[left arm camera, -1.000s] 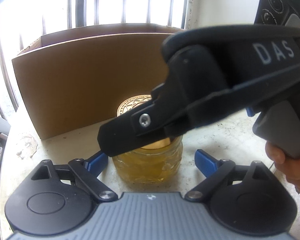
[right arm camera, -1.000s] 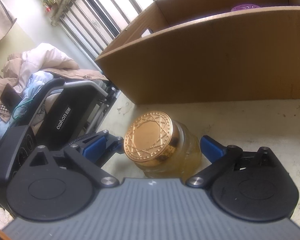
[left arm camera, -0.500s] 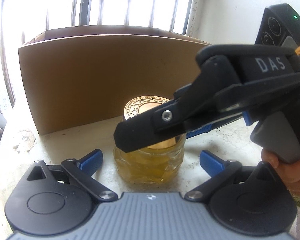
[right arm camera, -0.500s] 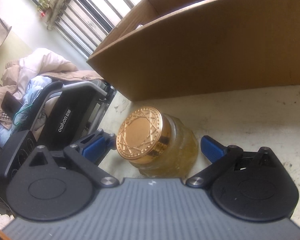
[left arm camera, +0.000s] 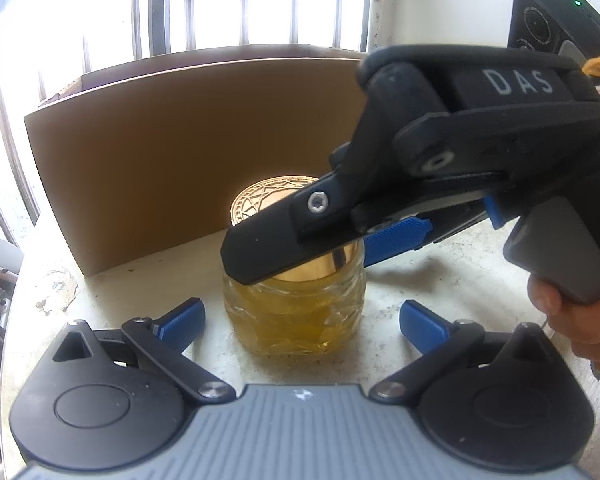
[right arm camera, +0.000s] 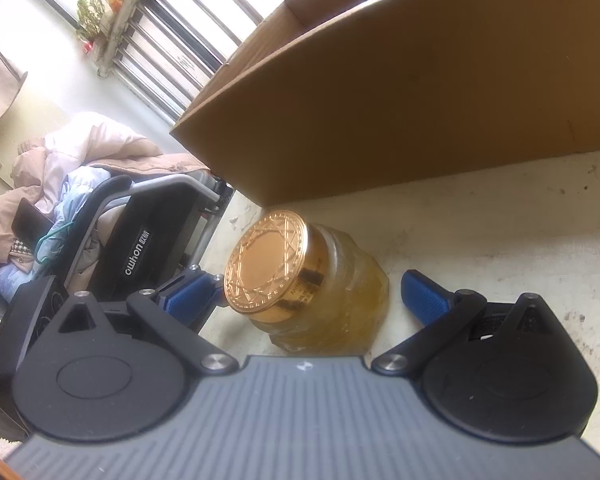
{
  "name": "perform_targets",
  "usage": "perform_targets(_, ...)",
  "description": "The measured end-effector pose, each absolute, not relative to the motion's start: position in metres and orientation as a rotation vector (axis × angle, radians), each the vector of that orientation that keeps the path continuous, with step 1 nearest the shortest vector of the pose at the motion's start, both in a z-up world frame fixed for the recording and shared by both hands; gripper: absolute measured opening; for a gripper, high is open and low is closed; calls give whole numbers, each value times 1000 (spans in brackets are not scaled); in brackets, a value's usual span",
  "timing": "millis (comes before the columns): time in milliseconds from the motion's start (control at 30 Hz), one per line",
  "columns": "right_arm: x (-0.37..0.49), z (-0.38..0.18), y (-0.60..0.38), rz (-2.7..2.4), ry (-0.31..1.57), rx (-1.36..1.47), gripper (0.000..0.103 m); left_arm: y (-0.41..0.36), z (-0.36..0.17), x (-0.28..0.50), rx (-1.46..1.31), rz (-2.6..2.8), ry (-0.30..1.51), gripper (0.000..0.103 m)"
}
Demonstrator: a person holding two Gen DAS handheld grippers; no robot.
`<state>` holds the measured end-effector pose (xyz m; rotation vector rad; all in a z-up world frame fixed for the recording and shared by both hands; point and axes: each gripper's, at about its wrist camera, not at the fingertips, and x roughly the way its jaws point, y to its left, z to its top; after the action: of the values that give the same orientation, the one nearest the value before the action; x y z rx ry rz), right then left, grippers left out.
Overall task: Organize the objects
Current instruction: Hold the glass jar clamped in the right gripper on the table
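Since a second ago your left gripper [left arm camera: 302,320] has opened wide and its pads stand clear of the jar [left arm camera: 296,312]. The right gripper [right arm camera: 312,292] is open around the lid [right arm camera: 266,261]. Close it squarely, then lift into the box [left arm camera: 188,148]. The jar stands on the table [right arm camera: 500,220], holding amber stuff; the box inside is hidden.

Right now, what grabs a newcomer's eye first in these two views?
The amber glass jar with its embossed gold lid stands on the pale speckled tabletop, dead centre in both views. Both tools crowd it: the left tool sits wide open around its base without touching, and the right tool straddles the lid. Just behind rises the brown cardboard box, in front of barred windows.
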<state>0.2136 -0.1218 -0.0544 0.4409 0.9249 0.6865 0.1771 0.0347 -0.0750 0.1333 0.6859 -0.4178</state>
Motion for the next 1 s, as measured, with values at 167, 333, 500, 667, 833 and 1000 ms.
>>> perform_targets(167,212,-54,-121,684,914,423,102,31,-73,189,126,-420,686,103)
perform_targets(333,211,-53,-119,672,910,395,102,28,-71,195,121,-422,683,103)
perform_targets(500,212,-55,-123,669,908,429,102,31,-72,184,118,-427,678,103)
perform_targets(667,212,-55,-123,674,908,430,102,34,-71,167,102,-430,678,103)
perform_targets(833,211,-54,-121,669,907,419,102,35,-70,171,97,-432,676,103)
perform_targets(1000,214,-55,-124,680,914,437,102,34,-70,162,93,-432,675,103)
